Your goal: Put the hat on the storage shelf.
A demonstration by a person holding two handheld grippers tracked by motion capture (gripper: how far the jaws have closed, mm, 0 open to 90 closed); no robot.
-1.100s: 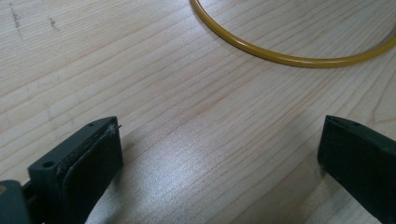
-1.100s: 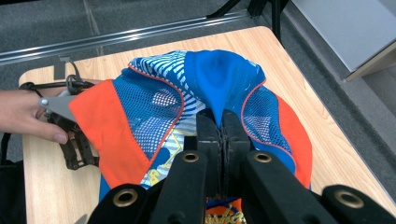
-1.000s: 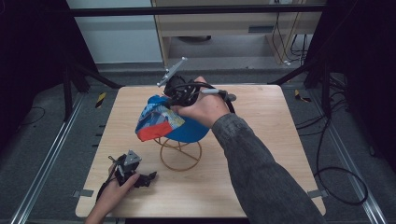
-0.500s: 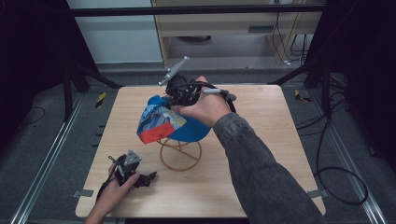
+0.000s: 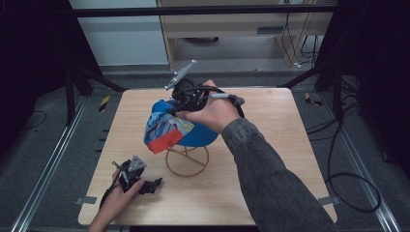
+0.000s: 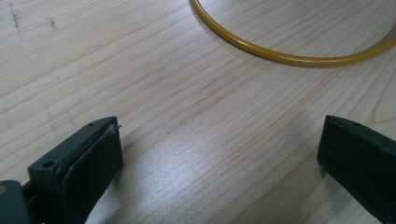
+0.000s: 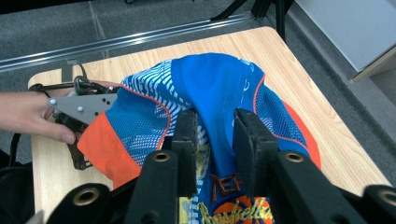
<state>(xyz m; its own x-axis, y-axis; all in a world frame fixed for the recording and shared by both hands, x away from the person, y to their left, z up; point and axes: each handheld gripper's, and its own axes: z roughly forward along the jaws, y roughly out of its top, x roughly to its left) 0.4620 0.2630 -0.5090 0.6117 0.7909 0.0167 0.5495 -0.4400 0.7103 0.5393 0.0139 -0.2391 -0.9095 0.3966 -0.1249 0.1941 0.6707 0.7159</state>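
1. The right gripper sits directly on top of a blue and orange cap, pointing down into its crown, with a ridge of blue fabric standing up between the two black jaws. The jaws have just been opening, and the pads now appear to stand slightly off the fold rather than pinching it.
2. The cap rests on a yellow wire stand near the middle of the wooden table; its orange brim points toward the table's left edge.
3. The left gripper lies low near the front left corner, well apart from the cap. Its jaws gape wide over bare wood, the stand's ring base just ahead.
4. The right hand is by far the nearer one.
5. Around the table: grey floor, metal rails, dark frame legs, trailing cables.
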